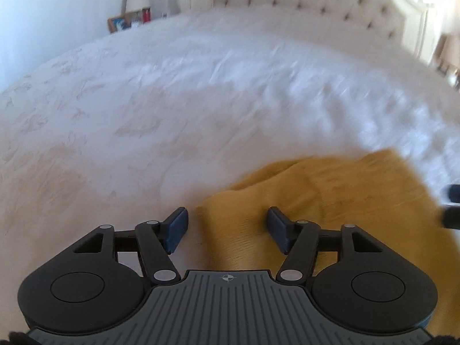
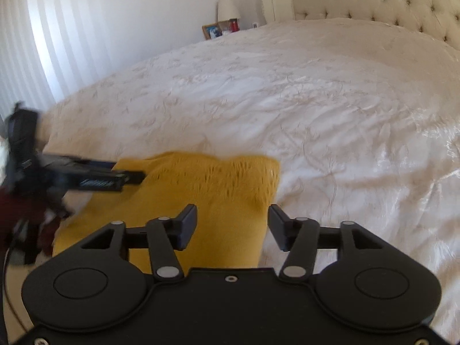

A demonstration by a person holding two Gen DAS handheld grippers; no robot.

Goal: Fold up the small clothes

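Note:
A mustard-yellow knitted garment [image 1: 330, 201] lies on the white bedspread [image 1: 143, 115], folded over on itself. My left gripper [image 1: 227, 227] is open and empty, just above the garment's left edge. The garment also shows in the right wrist view [image 2: 207, 189]. My right gripper [image 2: 233, 227] is open and empty, over the garment's right edge. The left gripper shows blurred at the left of the right wrist view [image 2: 115, 178], over the garment's left corner. The right gripper's fingertips [image 1: 451, 207] show at the right edge of the left wrist view.
The bed has a tufted cream headboard [image 2: 388, 0] at the far end. A bedside table with a lamp [image 2: 228, 7], a picture frame [image 2: 212, 31] and a red bottle [image 2: 234, 25] stands by the far corner. A white vertical blind [image 2: 57, 43] is to the left.

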